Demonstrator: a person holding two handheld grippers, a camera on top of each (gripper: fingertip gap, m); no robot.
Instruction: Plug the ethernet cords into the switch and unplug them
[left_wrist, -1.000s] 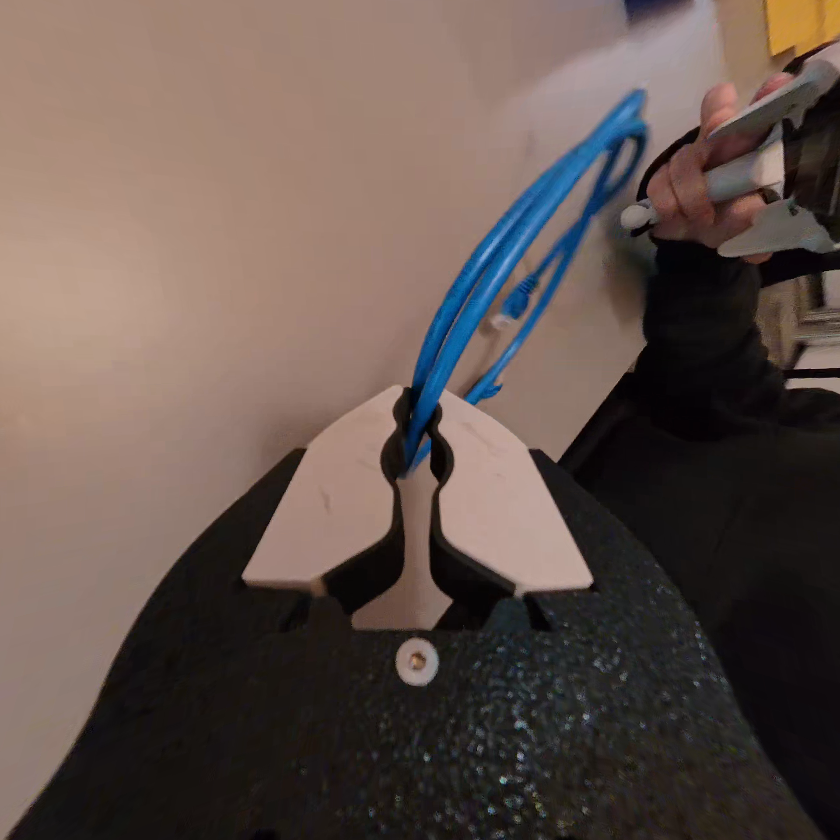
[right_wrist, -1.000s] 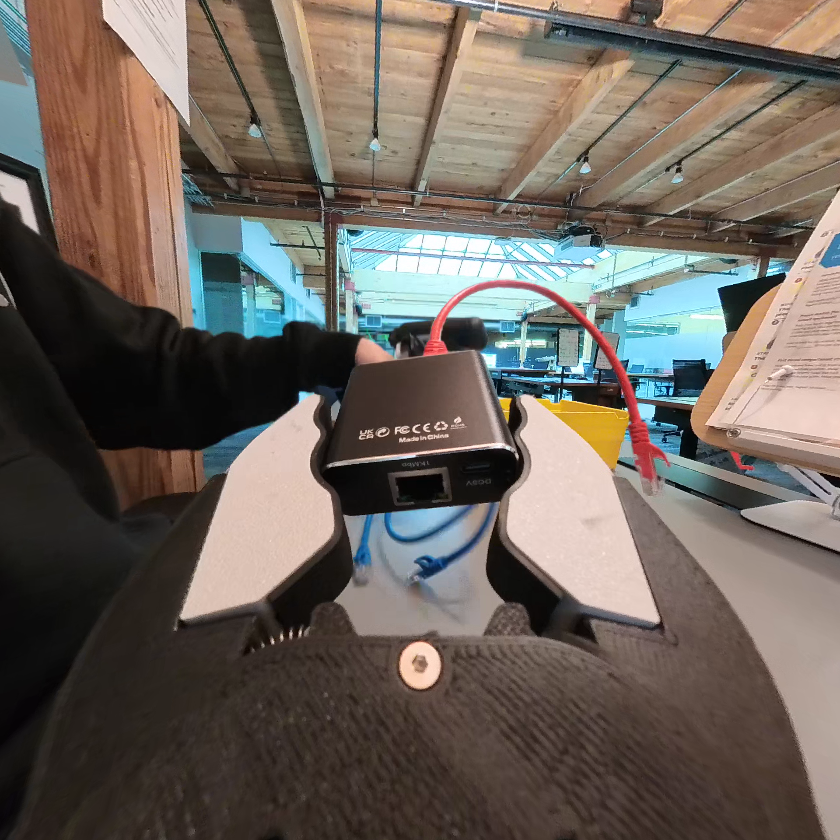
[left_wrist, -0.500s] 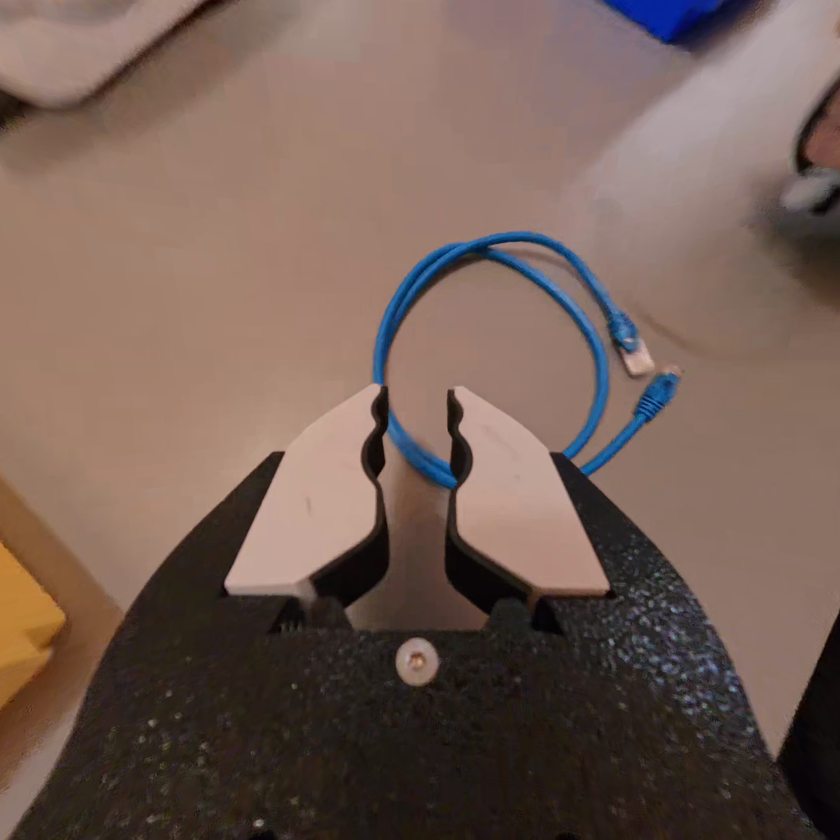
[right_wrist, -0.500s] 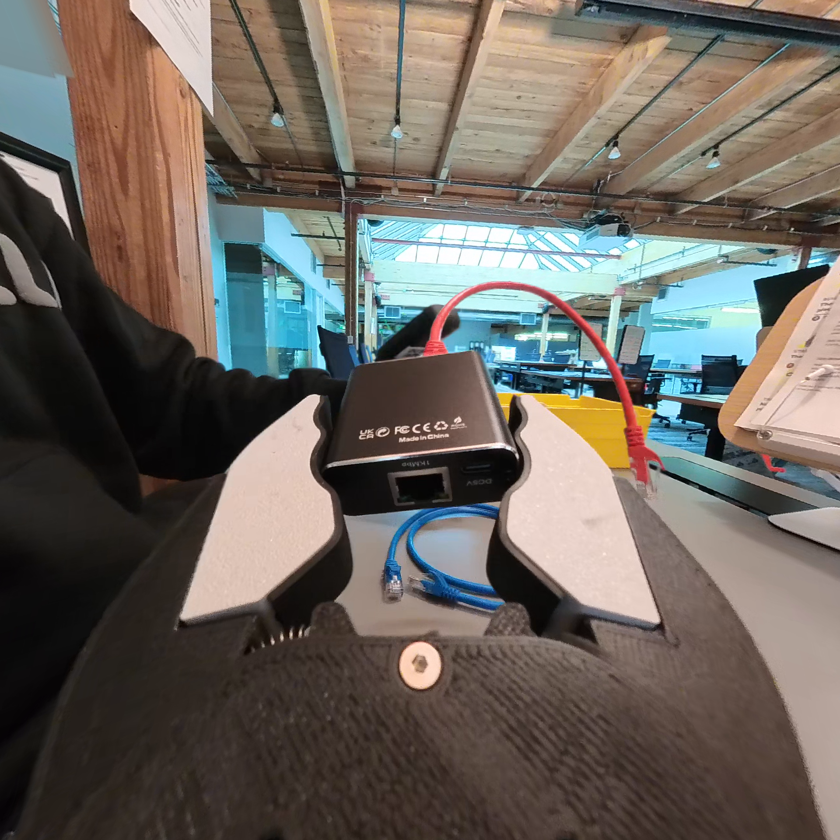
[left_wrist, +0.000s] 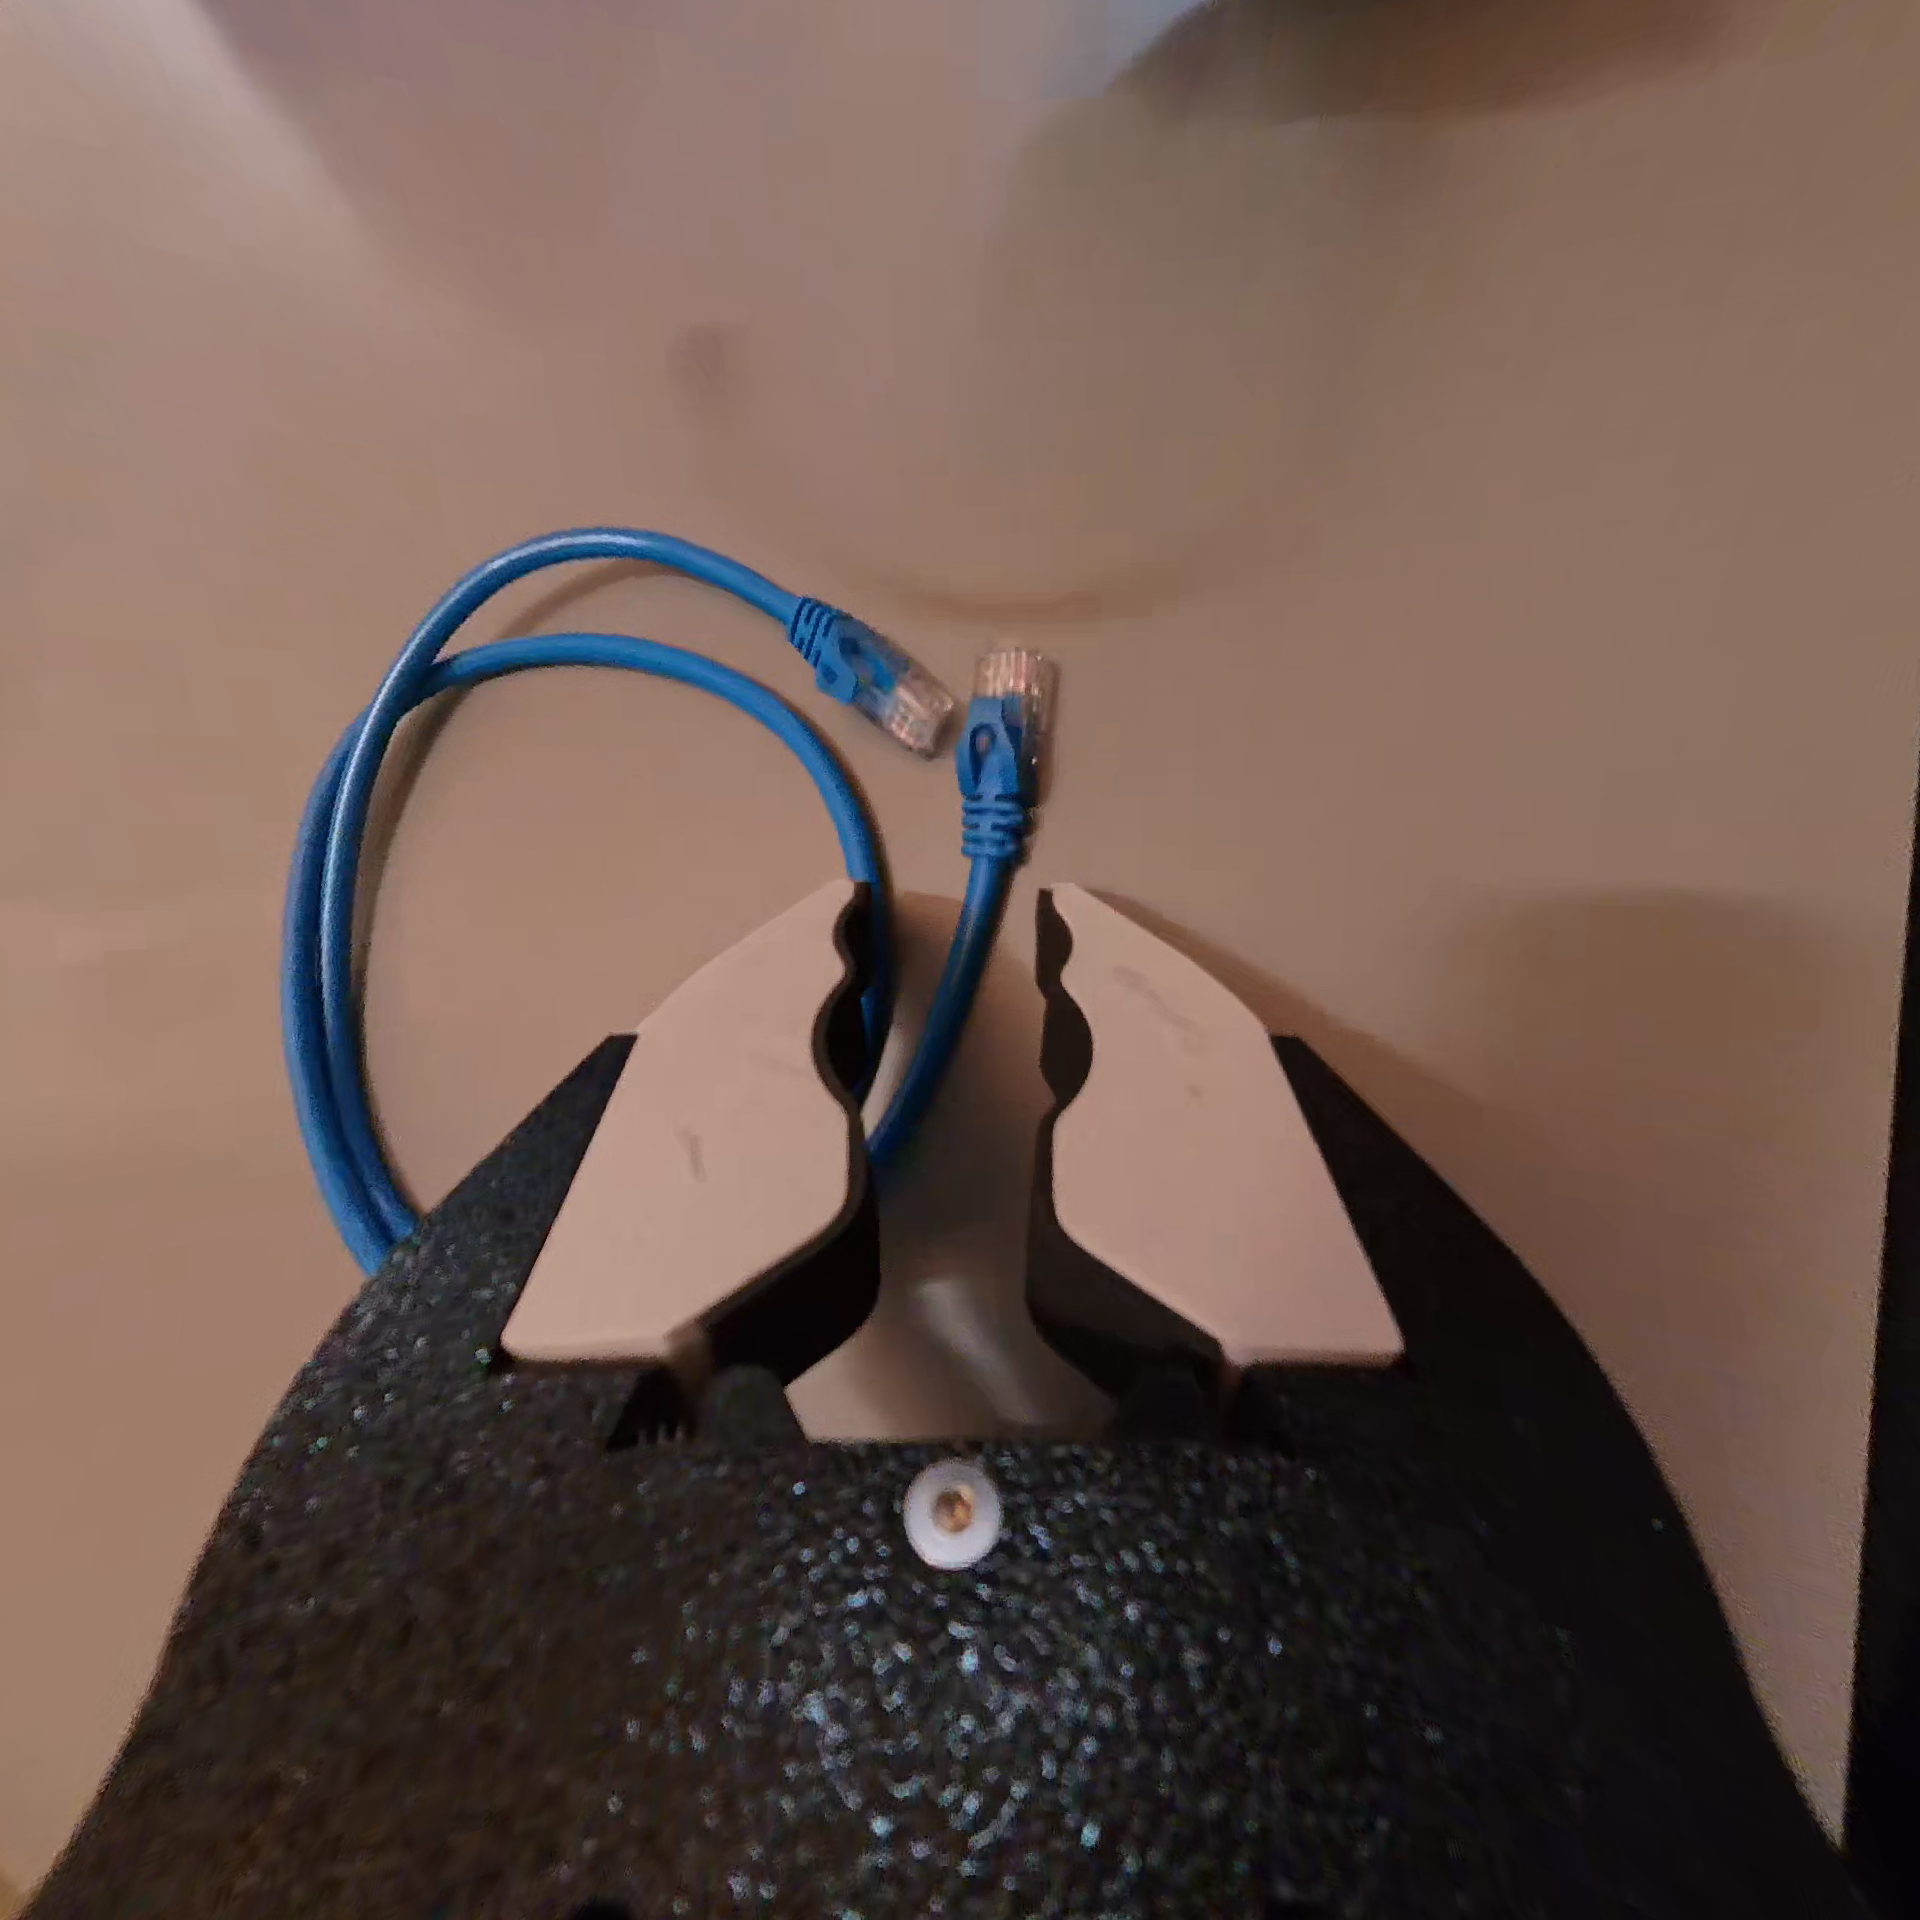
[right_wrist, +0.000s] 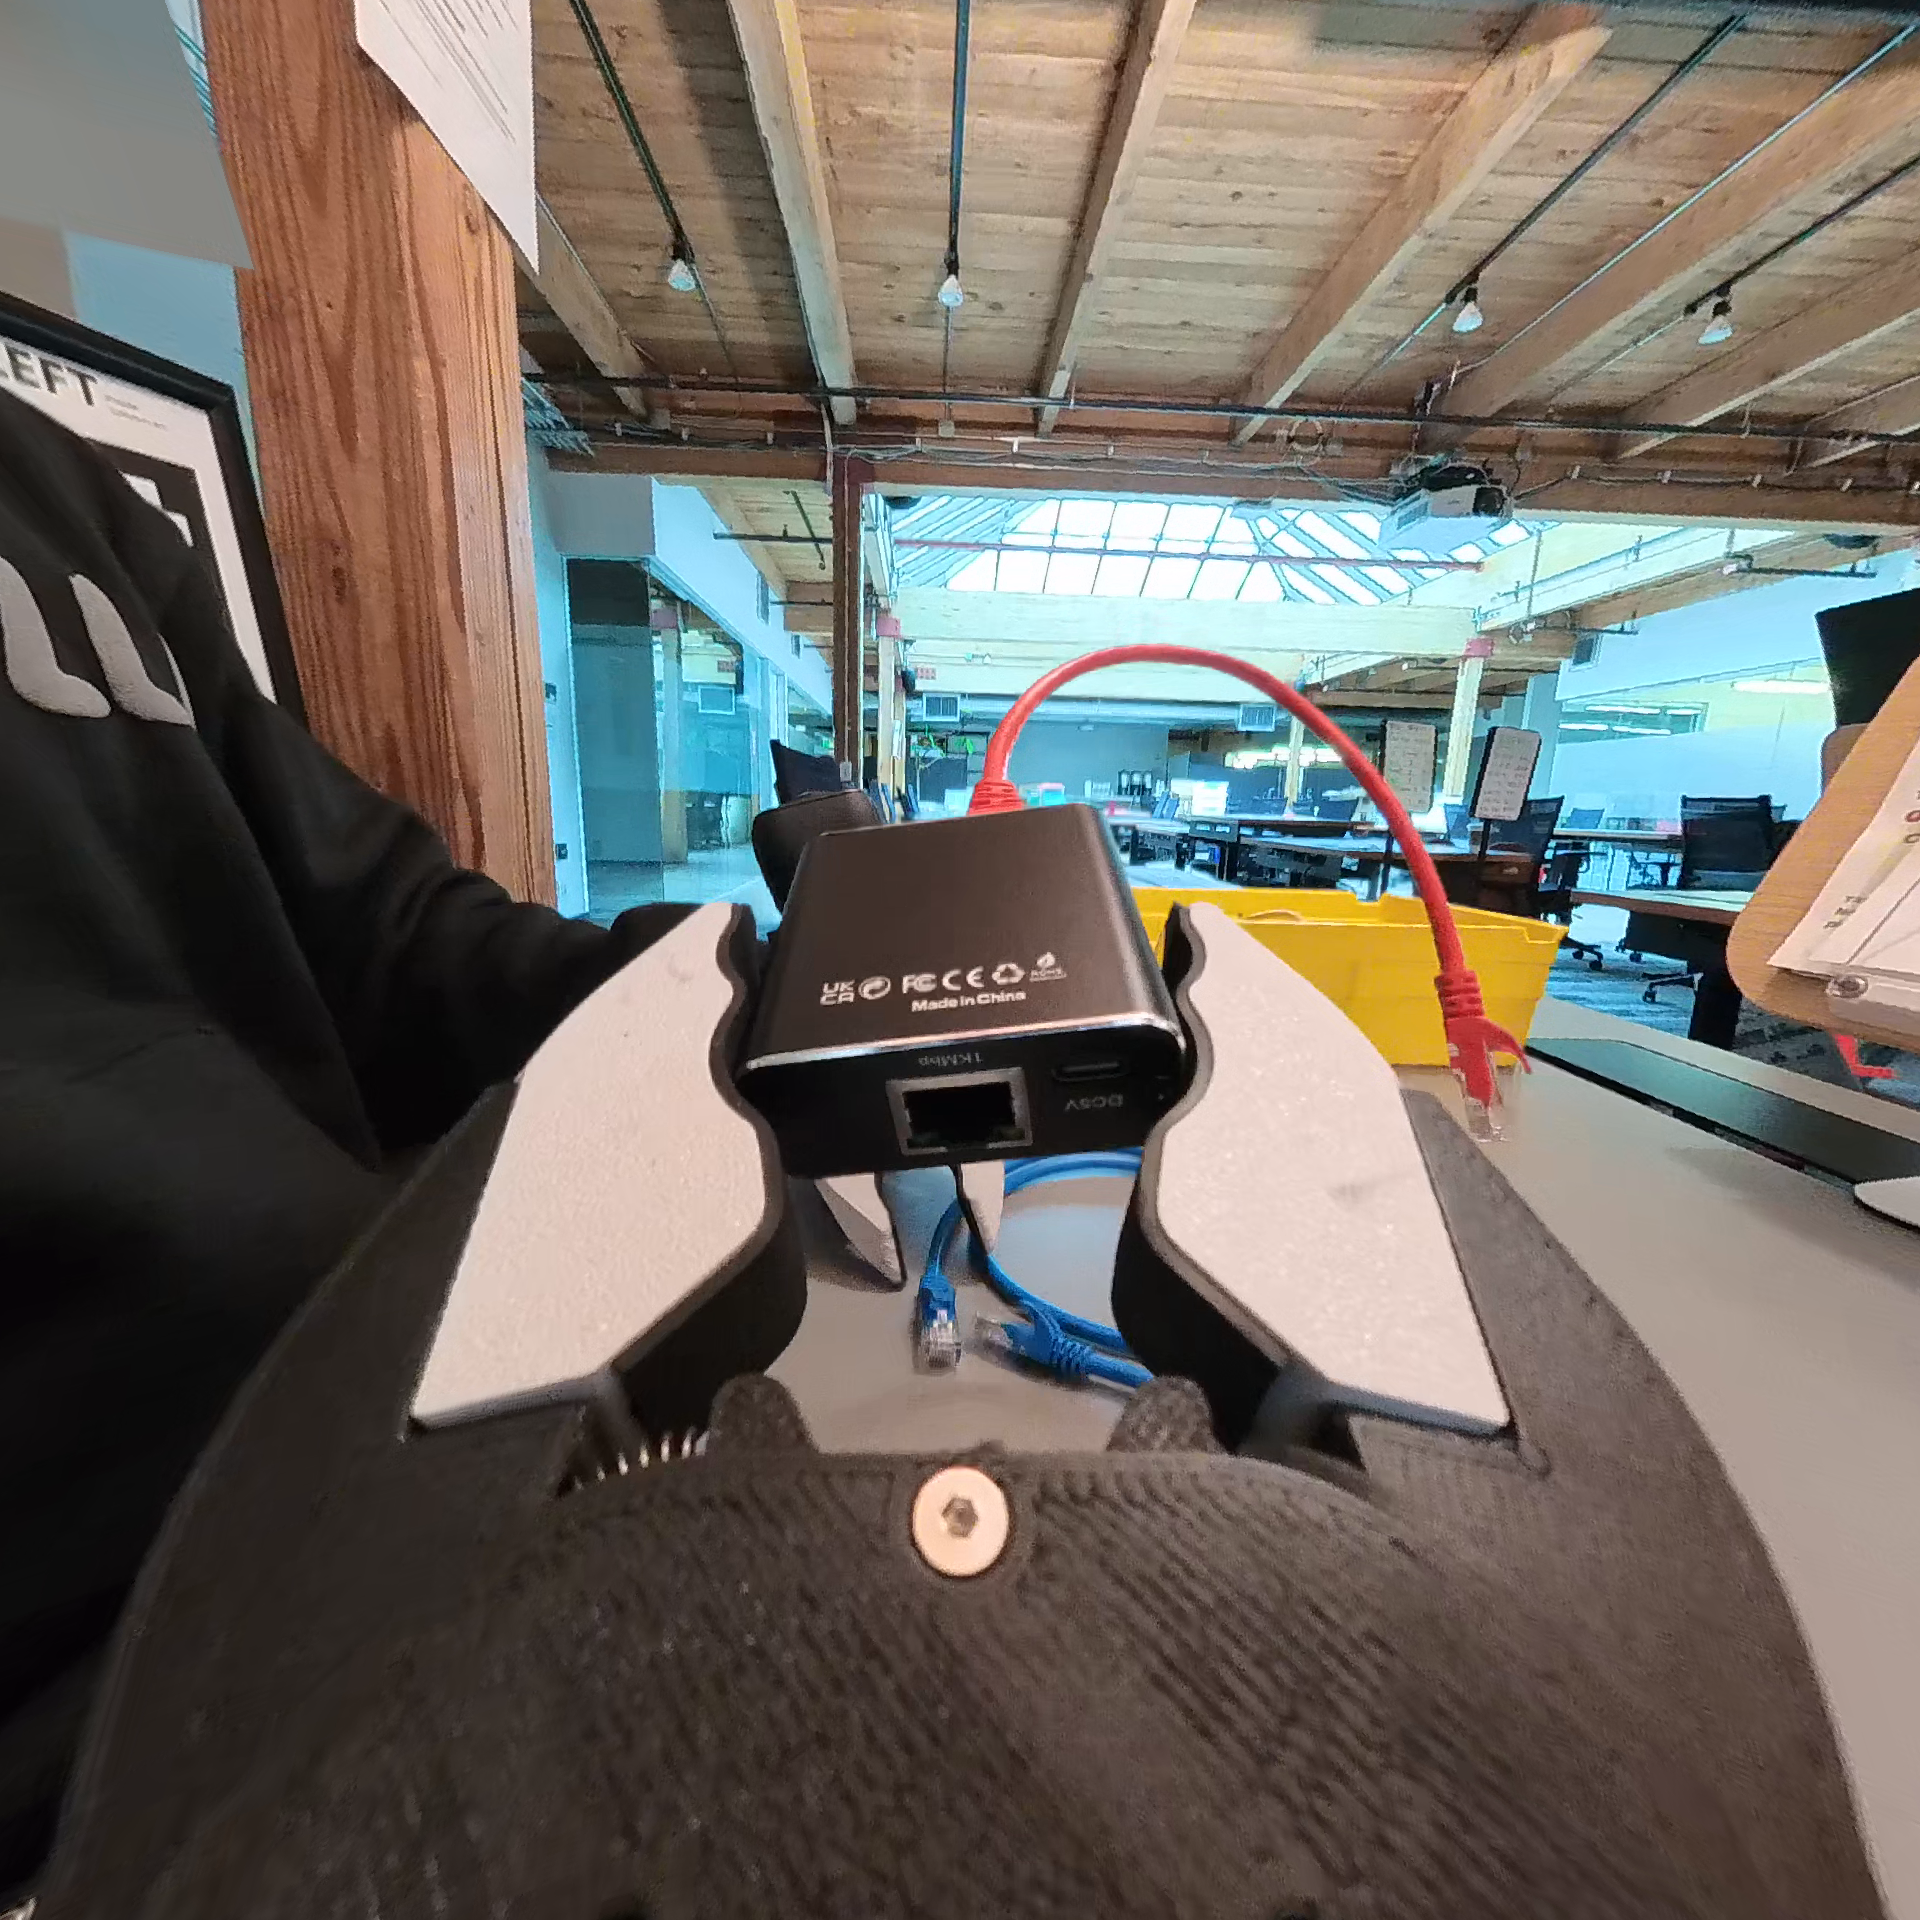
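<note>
The left gripper (left_wrist: 951, 940) had let go of the blue cord (left_wrist: 343, 935), which now lay coiled on the table (left_wrist: 416, 312) between its spread fingers, still unplugged, while the right gripper (right_wrist: 956, 935) stayed clamped on the black switch (right_wrist: 956, 935), the red cord (right_wrist: 1351, 769) plugged in.

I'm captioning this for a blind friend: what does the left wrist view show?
The open left gripper hovers over a looped blue ethernet cord lying on a beige table, one plug end just beyond its fingertips.

Left wrist camera looks down close; right faces level, sharing blue cord (left_wrist: 332, 935).
</note>
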